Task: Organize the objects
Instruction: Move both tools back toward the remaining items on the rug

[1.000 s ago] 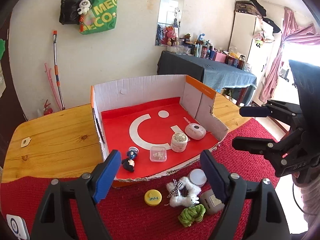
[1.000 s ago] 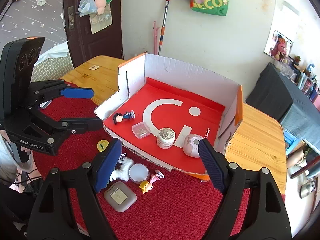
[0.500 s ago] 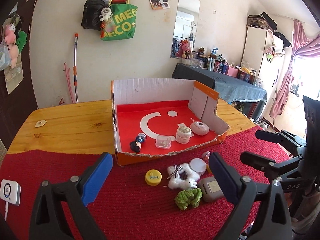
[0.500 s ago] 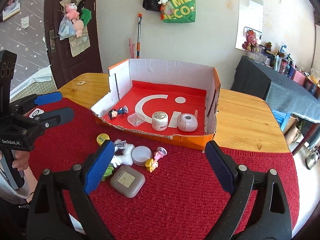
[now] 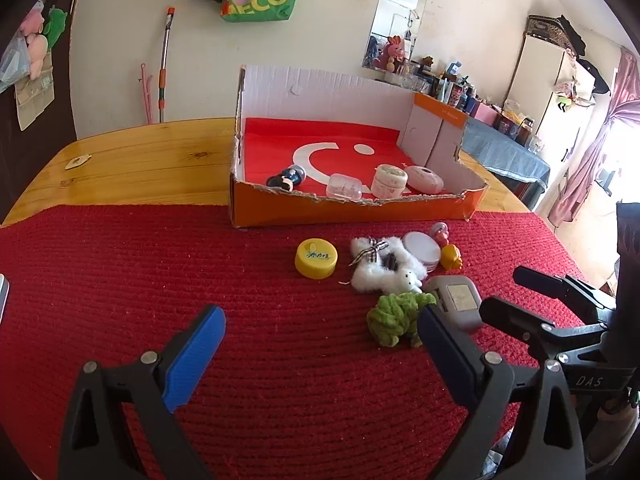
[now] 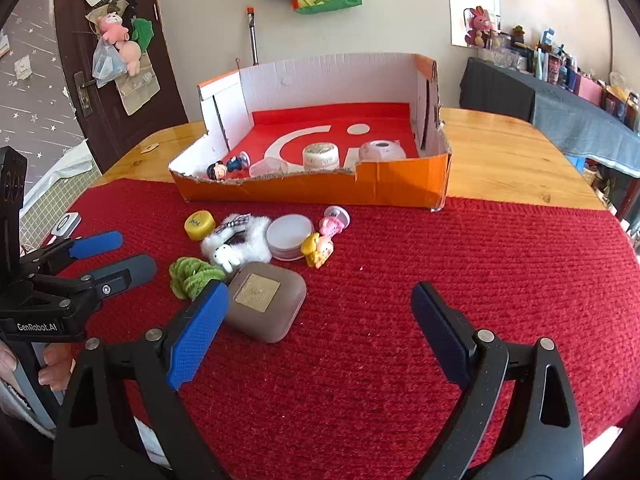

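An open cardboard box [image 5: 348, 210] [image 6: 320, 190] with a red floor holds a small doll [image 5: 286, 178], a clear case [image 5: 344, 186], a cream jar [image 5: 389, 180] and a pink round case [image 5: 424, 178]. On the red mat in front lie a yellow lid [image 5: 316, 258], a white plush [image 5: 384, 266], a white round tin [image 6: 289, 236], a yellow-pink figurine [image 6: 320, 246], a green plush [image 5: 394, 318] and a grey-brown square case [image 6: 264, 306]. My left gripper [image 5: 320, 340] is open and empty above the mat. My right gripper [image 6: 320, 312] is open and empty, its left finger beside the square case.
The wooden table [image 5: 140, 160] extends behind the red mat [image 6: 440, 260]. A white device [image 6: 64, 224] lies at the mat's left edge. A dark-clothed side table with bottles [image 6: 560, 92] stands at the right. Bags hang on the wall.
Both grippers have pulled back from the box and lowered toward the mat. The loose objects now lie just ahead of the fingers. Nothing was picked up.
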`<act>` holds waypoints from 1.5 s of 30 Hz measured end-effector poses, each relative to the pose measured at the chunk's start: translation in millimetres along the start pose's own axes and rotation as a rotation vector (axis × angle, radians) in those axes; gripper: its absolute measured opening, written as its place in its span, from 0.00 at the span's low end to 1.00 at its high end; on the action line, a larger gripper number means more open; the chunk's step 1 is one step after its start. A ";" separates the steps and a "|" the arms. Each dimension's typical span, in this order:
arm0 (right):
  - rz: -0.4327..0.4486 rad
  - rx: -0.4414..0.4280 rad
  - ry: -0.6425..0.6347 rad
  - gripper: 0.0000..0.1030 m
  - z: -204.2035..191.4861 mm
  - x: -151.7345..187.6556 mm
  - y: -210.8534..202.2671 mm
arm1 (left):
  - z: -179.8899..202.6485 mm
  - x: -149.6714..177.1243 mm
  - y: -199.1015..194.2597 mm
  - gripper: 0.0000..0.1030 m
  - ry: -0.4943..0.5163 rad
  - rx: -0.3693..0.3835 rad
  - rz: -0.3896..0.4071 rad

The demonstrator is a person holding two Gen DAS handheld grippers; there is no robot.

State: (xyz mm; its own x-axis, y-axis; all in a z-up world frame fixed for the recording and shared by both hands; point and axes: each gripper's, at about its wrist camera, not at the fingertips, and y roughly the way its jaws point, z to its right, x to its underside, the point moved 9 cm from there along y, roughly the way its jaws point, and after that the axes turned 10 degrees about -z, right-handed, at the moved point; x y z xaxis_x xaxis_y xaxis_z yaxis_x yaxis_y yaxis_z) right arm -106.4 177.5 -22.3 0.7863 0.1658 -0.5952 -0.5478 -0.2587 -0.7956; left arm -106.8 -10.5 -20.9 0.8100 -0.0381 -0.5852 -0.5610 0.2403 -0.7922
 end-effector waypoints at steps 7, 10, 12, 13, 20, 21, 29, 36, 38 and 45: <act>-0.052 -0.016 -0.029 0.91 -15.9 8.7 20.7 | -5.8 2.1 -0.3 0.96 -0.006 -0.003 -0.009; -0.060 0.030 -0.051 0.91 -18.2 10.1 27.3 | -4.1 4.0 1.0 0.96 0.002 0.004 -0.021; -0.055 0.048 -0.057 0.91 -16.8 9.7 26.7 | 0.2 5.8 3.8 0.96 0.015 0.015 -0.037; -0.057 0.052 -0.049 0.91 -13.4 9.2 26.1 | 3.1 6.5 5.0 0.96 0.022 0.019 -0.042; -0.037 0.110 0.049 0.91 37.4 9.3 9.2 | 25.4 8.2 19.0 0.96 0.064 0.048 -0.078; -0.028 0.111 0.052 0.91 42.2 8.4 6.0 | 27.4 8.0 21.6 0.96 0.063 0.056 -0.085; -0.040 0.032 0.042 0.91 40.3 0.4 7.0 | 36.4 6.1 34.7 0.90 0.088 0.017 -0.103; -0.057 0.020 0.017 0.91 33.3 -0.2 13.9 | 10.0 5.3 28.2 0.88 0.088 -0.022 -0.107; -0.057 0.027 0.006 0.91 33.3 0.5 13.4 | -0.9 5.2 24.8 0.88 0.074 -0.010 -0.113; -0.063 0.016 -0.034 0.91 26.9 -0.9 16.6 | 12.0 2.1 24.7 0.76 0.109 0.058 -0.111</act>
State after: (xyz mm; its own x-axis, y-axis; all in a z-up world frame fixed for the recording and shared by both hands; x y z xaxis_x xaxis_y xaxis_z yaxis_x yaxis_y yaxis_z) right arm -123.8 198.6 -38.0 0.8091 0.2138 -0.5474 -0.5023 -0.2319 -0.8330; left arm -116.9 7.0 -39.6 0.8412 -0.1717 -0.5128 -0.4561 0.2842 -0.8433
